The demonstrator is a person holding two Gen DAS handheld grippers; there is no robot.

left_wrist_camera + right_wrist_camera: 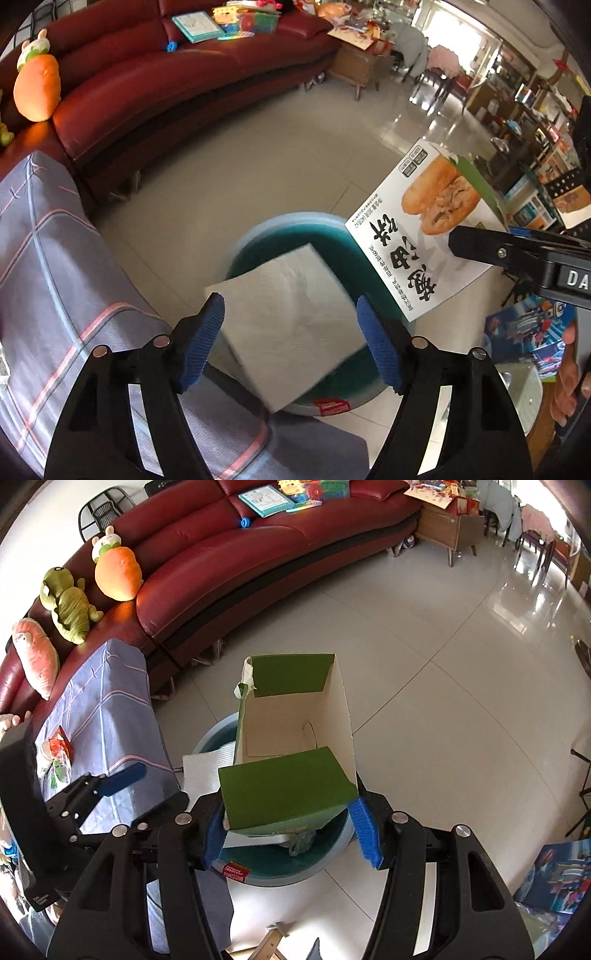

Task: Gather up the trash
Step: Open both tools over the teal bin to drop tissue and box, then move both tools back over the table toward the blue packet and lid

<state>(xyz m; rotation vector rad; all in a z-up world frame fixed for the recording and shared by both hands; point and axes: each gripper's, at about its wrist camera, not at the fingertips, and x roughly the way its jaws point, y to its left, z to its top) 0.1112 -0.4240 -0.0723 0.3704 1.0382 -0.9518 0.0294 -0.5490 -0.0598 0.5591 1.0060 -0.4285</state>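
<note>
The left gripper (290, 328) hangs over a teal bin (334, 236) on the tiled floor (258, 155), its blue pads (376, 343) spread wide. A white napkin (288, 325) lies blurred between and beyond them, above the bin's mouth; it seems free of both pads, though the blur leaves that unsure.

The right gripper (291, 827) clamps an opened food box (291, 738), pads pressed against its green lower flap from either side. The box tilts over the bin (328, 860), open end toward the camera, its pale inside empty. From the left wrist, the same box (424, 229) shows its printed face with a sandwich picture, held just right of the bin by a black finger.

Inside the bin something clear and crumpled sits under the box, too small to name. A red label (236, 871) marks the bin's rim. A grey checked cloth (55, 258) drapes just left of the bin, and a red sofa (258, 561) curves behind it, with plush toys (116, 572) along its arm.
</note>
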